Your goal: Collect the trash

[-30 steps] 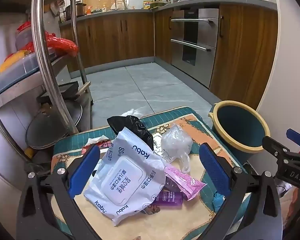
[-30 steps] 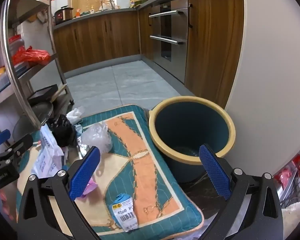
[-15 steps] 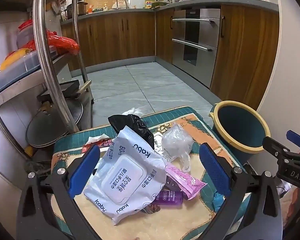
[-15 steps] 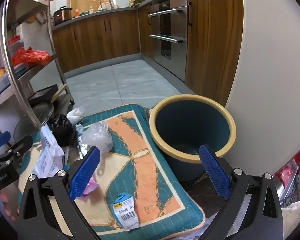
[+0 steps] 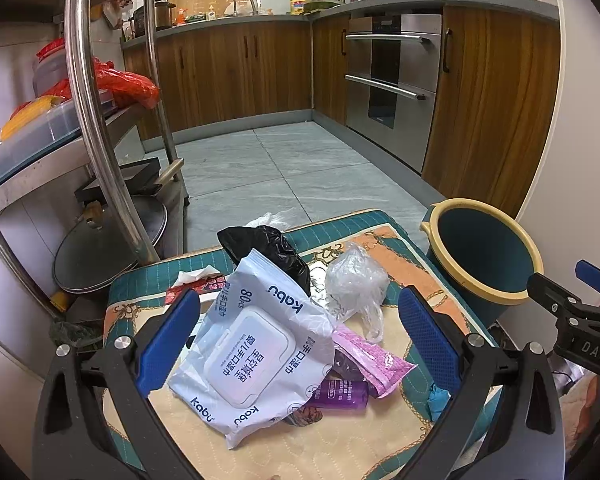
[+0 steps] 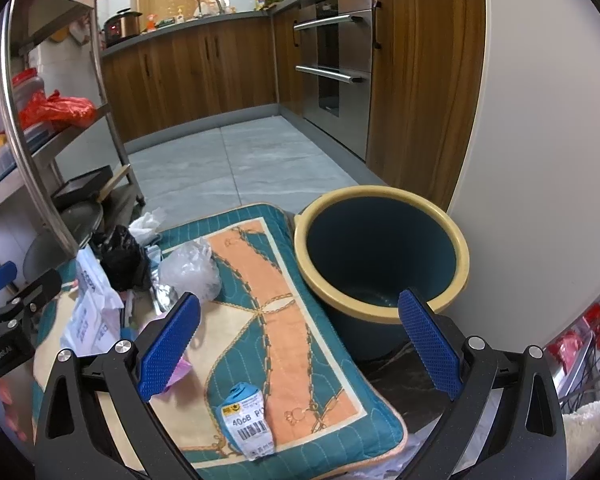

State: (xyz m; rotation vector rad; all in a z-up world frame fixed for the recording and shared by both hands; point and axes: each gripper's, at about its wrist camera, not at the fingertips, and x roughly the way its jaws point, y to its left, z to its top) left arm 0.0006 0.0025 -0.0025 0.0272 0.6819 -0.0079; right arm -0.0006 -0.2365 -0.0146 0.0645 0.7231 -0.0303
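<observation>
Most of the purple bottle hides beneath the wipes pack.

A cushion lies on the floor, with a bin just beside its right edge. On the cushion a wipes pack lies toward the left, a bin bag behind it, and a crumpled plastic bag to the right of that. A sachet and a small bottle lie at the pack's right side. A labelled wrapper sits on the near right part. A metal rack stands left of the cushion.
</observation>
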